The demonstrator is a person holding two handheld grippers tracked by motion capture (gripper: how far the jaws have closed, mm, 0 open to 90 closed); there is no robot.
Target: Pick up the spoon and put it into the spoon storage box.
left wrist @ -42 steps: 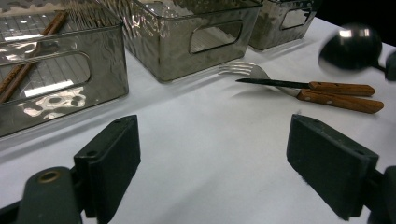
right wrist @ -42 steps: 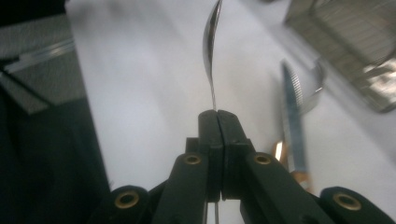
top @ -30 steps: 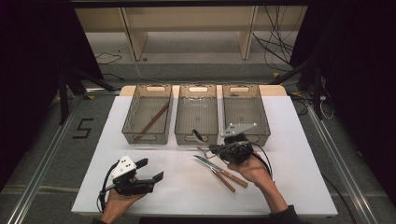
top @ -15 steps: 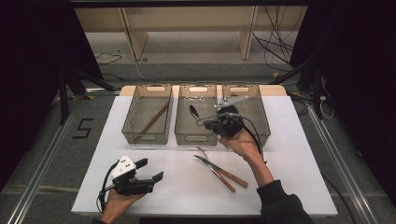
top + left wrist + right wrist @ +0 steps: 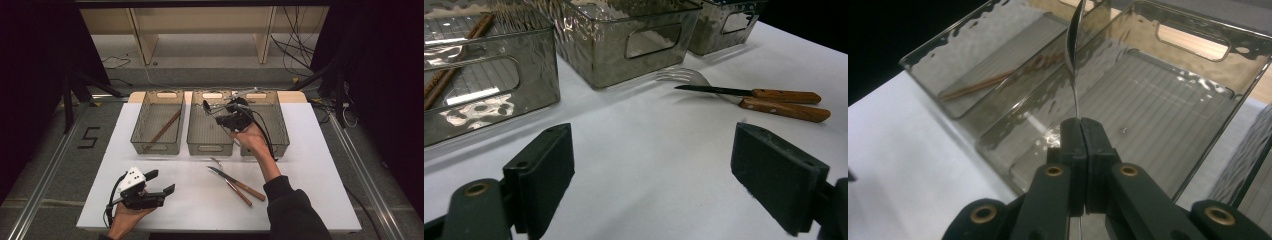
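your right gripper (image 5: 220, 111) is pinched tight on the handle of a spoon (image 5: 1074, 40), holding it over the middle bin (image 5: 210, 145), its bowl pointing to 11 o'clock in the high view. at 9 o'clock of that bin sits the left bin (image 5: 156, 145) with a wooden stick (image 5: 164, 129); at 3 o'clock, the right bin (image 5: 280, 131). a fork (image 5: 684, 76) and knife (image 5: 749, 92) lie at 6 o'clock, clear of you. your left gripper (image 5: 162, 183) rests on the table (image 5: 320, 165), jaws spread, nothing between them.
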